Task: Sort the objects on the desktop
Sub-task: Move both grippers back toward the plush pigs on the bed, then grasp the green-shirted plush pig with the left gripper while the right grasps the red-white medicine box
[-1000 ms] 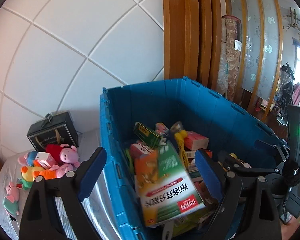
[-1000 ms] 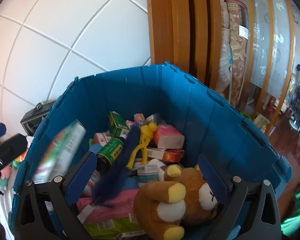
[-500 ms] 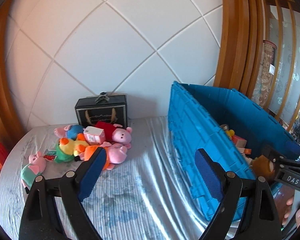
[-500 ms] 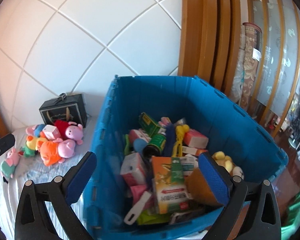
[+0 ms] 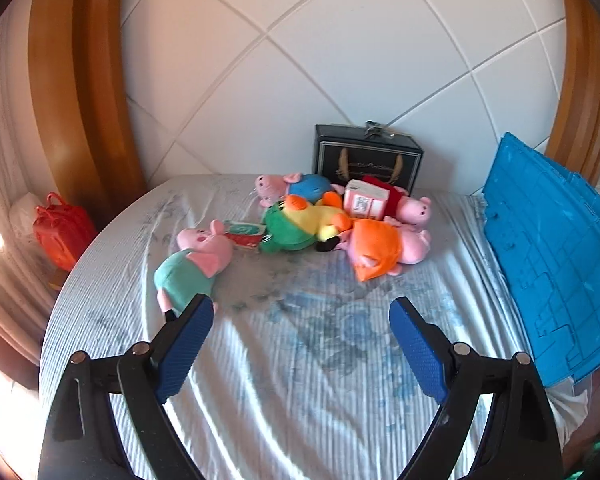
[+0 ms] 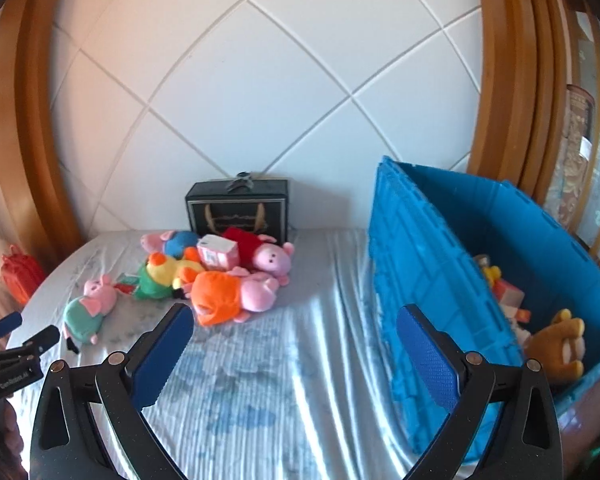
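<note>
This is a home, most likely a bedroom. A bed [image 5: 308,360] under a pale striped sheet with a faded blue flower print fills the view, and behind it, at twelve o'clock, stands a white padded headboard [image 5: 340,60] quilted in diamonds and framed by curved wooden trim [image 6: 32,120]. Soft toys [image 6: 220,276] lie heaped on the sheet. At three o'clock in the right wrist view, patterned curtains [image 6: 576,152] hang past wooden slats.

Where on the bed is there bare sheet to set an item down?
Bare striped sheet runs between the plush pile and the blue crate, and forward to both open grippers. Crowded: the pile before the black box, and the green-bodied pig at its left.
</note>
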`<state>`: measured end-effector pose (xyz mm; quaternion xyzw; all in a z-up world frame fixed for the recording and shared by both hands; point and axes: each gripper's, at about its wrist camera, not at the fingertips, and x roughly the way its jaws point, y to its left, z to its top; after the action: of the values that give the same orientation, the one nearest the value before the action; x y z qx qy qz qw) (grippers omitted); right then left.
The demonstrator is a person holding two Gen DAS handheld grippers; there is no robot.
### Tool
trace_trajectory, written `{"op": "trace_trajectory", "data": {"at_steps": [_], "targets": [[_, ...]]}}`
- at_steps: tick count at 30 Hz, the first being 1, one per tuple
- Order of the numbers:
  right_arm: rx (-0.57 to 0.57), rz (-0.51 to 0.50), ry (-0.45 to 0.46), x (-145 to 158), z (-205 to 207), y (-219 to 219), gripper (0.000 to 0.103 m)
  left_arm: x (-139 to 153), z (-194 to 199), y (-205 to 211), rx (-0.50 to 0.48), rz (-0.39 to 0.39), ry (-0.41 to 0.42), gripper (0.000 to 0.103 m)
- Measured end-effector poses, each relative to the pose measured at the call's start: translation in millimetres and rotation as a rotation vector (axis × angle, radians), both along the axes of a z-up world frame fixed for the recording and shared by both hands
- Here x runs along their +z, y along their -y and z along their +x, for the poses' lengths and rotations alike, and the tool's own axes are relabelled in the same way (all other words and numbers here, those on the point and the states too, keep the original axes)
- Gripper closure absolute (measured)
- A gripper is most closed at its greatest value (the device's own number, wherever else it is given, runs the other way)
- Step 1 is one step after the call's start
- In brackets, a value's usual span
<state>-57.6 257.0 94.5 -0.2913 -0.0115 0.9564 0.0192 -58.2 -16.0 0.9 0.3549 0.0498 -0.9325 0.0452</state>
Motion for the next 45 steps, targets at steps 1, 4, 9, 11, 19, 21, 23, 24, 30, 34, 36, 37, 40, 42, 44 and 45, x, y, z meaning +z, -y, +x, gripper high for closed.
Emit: {"op": "trace_trajectory", "data": {"at_steps": [1, 4, 9, 11, 19, 21, 23, 24, 30, 34, 36, 37, 40, 42, 44, 45], "targets": [[0.013, 0.002, 0.011, -3.1, -4.2, 10.5, 0.0, -5.4, -0.9, 15.3, 0.019, 0.01, 0.014, 0.013], [0.047, 0.009, 0.058, -15.8, -21.1, 36.5, 0.0, -25.2, -3.1, 57.5, 0.083, -0.003, 0.062, 0.013], [0.072, 0.011, 0.138, -43.1, -48.8, 60.5, 0.0, -59.8, -16.4, 114.9, 0.176, -0.02, 0.165, 0.013], [0.078, 0.02, 0.173, -54.5, -63.3, 65.9, 0.0, -68.1, -24.5, 130.8, 0.195, -0.024, 0.187, 0.013], [0.118, 0.057, 0.27, -92.6, -124.9, 81.1, 0.0, -92.1, -102.5, 158.1, 0.16, -0.084, 0.269, 0.013], [0.125, 0.061, 0.293, -102.6, -139.4, 82.9, 0.0, -100.0, -129.0, 164.1, 0.14, -0.09, 0.299, 0.013], [0.139, 0.06, 0.324, -115.5, -155.6, 85.6, 0.0, -111.0, -155.0, 168.8, 0.121, -0.088, 0.341, 0.013], [0.146, 0.061, 0.338, -122.2, -163.0, 88.0, 0.0, -118.3, -168.5, 170.3, 0.108, -0.089, 0.367, 0.013], [0.196, 0.078, 0.405, -154.0, -204.0, 111.0, 0.0, -166.8, -233.6, 173.8, 0.053, -0.15, 0.542, 0.013], [0.27, 0.083, 0.432, -168.4, -230.9, 136.5, 0.0, -206.5, -259.8, 175.7, 0.0, -0.096, 0.656, 0.011], [0.32, 0.099, 0.438, -173.4, -242.8, 155.1, 0.0, -212.9, -257.1, 181.9, -0.002, -0.014, 0.64, 0.016], [0.349, 0.102, 0.439, -175.6, -249.8, 165.4, 0.0, -210.8, -251.9, 185.2, 0.008, 0.003, 0.614, 0.019], [0.457, 0.11, 0.443, -182.0, -271.8, 202.4, 0.0, -205.5, -229.1, 200.8, 0.082, -0.011, 0.563, 0.025], [0.546, 0.117, 0.434, -185.9, -287.7, 230.6, 0.0, -204.3, -211.3, 221.7, 0.15, 0.036, 0.534, 0.026], [0.622, 0.125, 0.432, -191.0, -304.1, 258.6, 0.0, -198.9, -193.3, 242.6, 0.238, 0.095, 0.489, 0.027], [0.661, 0.128, 0.435, -194.4, -312.6, 273.0, 0.0, -195.5, -185.8, 251.9, 0.284, 0.106, 0.464, 0.027]]}}
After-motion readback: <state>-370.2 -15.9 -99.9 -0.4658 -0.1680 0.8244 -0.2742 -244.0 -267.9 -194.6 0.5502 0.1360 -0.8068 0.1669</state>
